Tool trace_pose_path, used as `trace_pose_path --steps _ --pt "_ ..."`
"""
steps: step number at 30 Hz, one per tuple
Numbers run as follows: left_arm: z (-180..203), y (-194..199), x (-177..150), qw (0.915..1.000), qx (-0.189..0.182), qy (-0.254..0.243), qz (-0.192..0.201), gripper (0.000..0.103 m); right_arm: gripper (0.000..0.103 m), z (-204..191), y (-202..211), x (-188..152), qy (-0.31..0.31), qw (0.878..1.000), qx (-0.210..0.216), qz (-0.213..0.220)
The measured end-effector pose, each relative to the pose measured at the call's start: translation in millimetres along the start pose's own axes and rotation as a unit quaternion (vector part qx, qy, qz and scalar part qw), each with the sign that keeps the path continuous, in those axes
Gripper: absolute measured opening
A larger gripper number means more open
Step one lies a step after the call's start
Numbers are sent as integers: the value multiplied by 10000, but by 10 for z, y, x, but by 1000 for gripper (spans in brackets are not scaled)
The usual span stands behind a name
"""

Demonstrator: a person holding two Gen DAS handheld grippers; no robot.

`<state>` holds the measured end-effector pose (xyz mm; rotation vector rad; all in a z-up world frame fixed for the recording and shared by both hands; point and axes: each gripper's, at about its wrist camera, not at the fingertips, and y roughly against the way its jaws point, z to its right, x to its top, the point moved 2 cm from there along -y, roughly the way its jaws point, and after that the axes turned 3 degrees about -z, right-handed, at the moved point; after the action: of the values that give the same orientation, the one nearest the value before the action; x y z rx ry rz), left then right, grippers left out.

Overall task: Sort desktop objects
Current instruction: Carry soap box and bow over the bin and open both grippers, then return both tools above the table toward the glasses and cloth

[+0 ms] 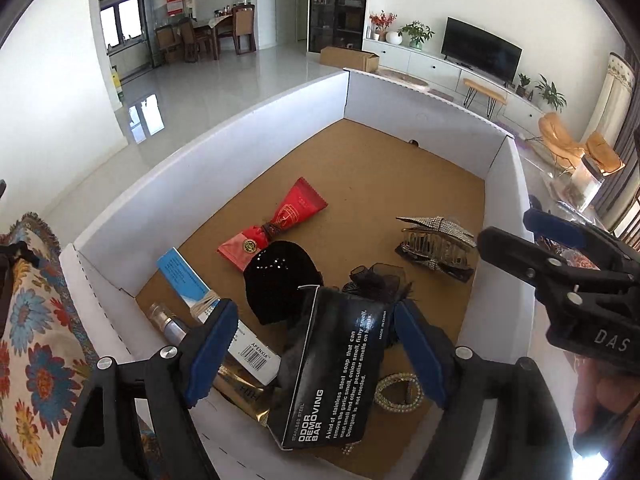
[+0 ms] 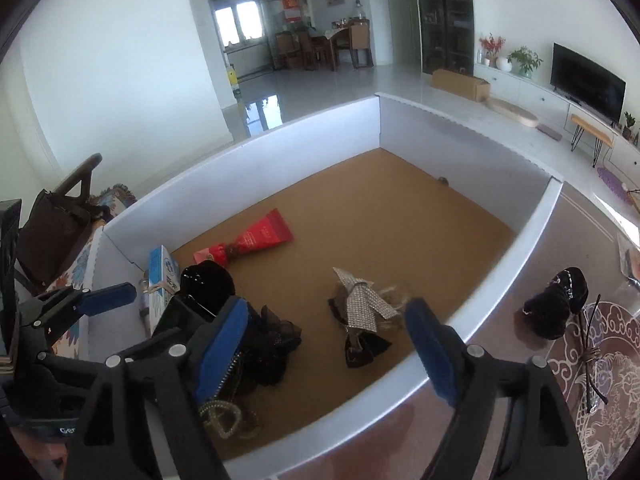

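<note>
Your left hand-held gripper [image 1: 316, 354] stands open, the black box [image 1: 328, 364] lying loose between its pads inside the white tray [image 1: 224, 136]. Your right hand-held gripper [image 2: 328, 350] is open too, above the rhinestone hair clip [image 2: 360, 308].

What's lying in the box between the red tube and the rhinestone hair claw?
Nothing: only bare brown box floor separates the red tube from the rhinestone hair claw. Both wrist views show it, most clearly the right one.

We see a white-walled box [image 1: 224, 136] with a brown floor, a red tube [image 1: 298, 210] and a black carton [image 1: 328, 364] with white lettering.
</note>
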<state>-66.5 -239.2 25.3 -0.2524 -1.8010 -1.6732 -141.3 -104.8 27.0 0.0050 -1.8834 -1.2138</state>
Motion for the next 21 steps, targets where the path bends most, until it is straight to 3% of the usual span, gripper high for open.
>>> trace_pose_path --steps 3,5,7,9,10,12,15,21 --pt "182 294 -41 9990 -173 -184 367 80 102 234 570 -355 -68 9979 -216 614" --pt "425 505 -92 9966 -414 -397 596 80 103 459 885 -734 -64 9948 -614 806" --pt "721 700 -183 9923 -726 -667 749 87 103 746 1087 -1163 -93 9917 -1069 704" --pt "1089 862 -305 9860 -1041 -1000 832 103 103 1096 1217 -1624 -269 9884 -1445 380" --pt "1281 907 -377 9826 -1178 -1166 831 103 103 1261 1250 -1831 -399 9868 -1563 147" --pt "1665 862 -504 9771 -1360 -1484 693 103 103 1577 1341 -2203 -641 9815 -1786 -245" --pt "2216 560 -703 9722 -1221 -1977 303 103 103 1855 1484 -2563 -911 9741 -2024 -432" --pt "2747 -263 -884 9704 -816 -2199 -568 103 103 1968 1496 -2760 -1201 9698 -2056 -518"
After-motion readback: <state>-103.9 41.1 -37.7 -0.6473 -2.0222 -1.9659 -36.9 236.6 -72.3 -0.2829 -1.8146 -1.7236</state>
